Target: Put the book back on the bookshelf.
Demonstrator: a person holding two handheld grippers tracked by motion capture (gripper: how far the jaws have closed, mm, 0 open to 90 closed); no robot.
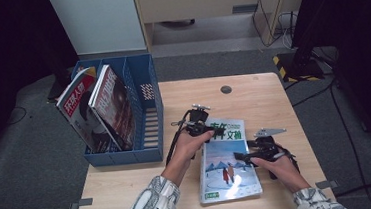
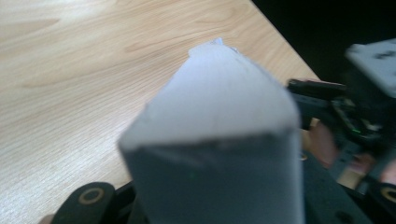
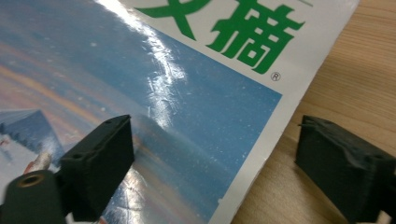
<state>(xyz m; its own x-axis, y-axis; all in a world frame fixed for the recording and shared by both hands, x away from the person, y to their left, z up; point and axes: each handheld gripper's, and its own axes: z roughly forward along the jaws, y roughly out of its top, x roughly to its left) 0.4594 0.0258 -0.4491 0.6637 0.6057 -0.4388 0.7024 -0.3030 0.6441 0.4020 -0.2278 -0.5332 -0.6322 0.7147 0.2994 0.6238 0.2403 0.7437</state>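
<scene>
So the setup is a light wooden table (image 1: 130, 189) with a small dark round cap (image 1: 226, 89) near its far edge, sitting on grey carpet (image 1: 37, 161) in a pretty dim room. There's pale furniture at the back and some cables (image 1: 345, 122) snaking across the floor on the right, plus a bit of yellow-black striped tape (image 1: 281, 64).

On the table's left side sits a blue file rack (image 1: 146, 107) with two magazines (image 1: 98, 109) leaning in its left compartments. A third magazine (image 1: 228, 159), blue snowy cover with green characters, lies flat in the middle of the table between the two hands.

The left hand (image 1: 189, 144) comes in at an angle and the left gripper (image 1: 203, 129) is at the magazine's top left corner; in the left gripper view a pale bent-up page corner (image 2: 219, 116) sits right in front of the camera between the jaws, looks clamped on it. The right hand (image 1: 273, 167) lies low at the magazine's right edge, and the right gripper (image 3: 215, 172) has its jaws wide apart, one over the cover and one over bare wood, straddling that edge.
</scene>
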